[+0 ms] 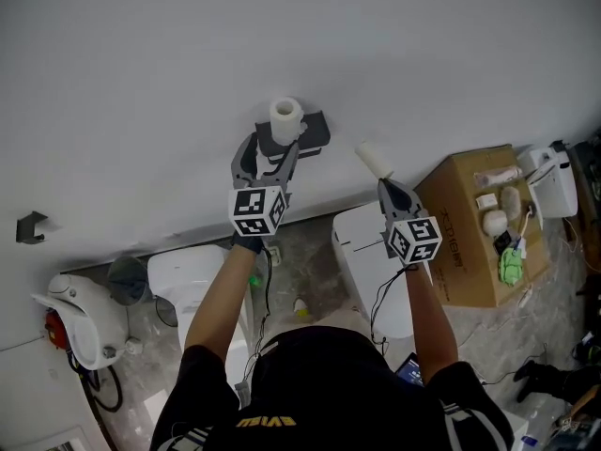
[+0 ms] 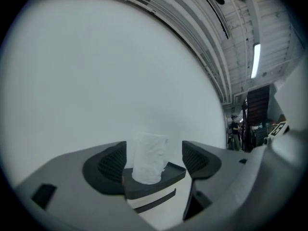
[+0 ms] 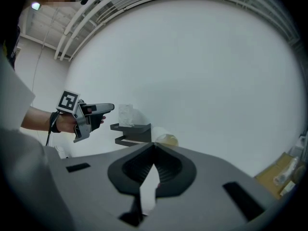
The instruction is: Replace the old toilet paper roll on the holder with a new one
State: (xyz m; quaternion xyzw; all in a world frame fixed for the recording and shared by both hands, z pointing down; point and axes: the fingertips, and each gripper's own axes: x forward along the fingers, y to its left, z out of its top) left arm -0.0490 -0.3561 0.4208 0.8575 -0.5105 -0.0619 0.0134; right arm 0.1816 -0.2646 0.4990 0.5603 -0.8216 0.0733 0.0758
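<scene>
A dark holder [image 1: 310, 137] is fixed to the white wall, and a white toilet paper roll [image 1: 285, 117] stands upright on its top shelf. My left gripper [image 1: 274, 154] is open just in front of the holder, one finger on each side and apart from it. The left gripper view shows that roll [image 2: 150, 154] on the shelf [image 2: 163, 177] beyond the open left gripper [image 2: 155, 159]. My right gripper [image 1: 387, 186] is to the holder's right, shut on a smaller cream roll [image 1: 374, 160]. In the right gripper view, white paper [image 3: 150, 184] is pinched in the right gripper [image 3: 153, 150], with the cream roll [image 3: 166, 139] past the tips.
A cardboard box [image 1: 465, 242] with small items on top stands at the lower right. Two white toilets [image 1: 183, 275] [image 1: 362, 252] sit below the holder. A white device [image 1: 75, 318] is at the left and a small dark bracket [image 1: 31, 225] on the wall.
</scene>
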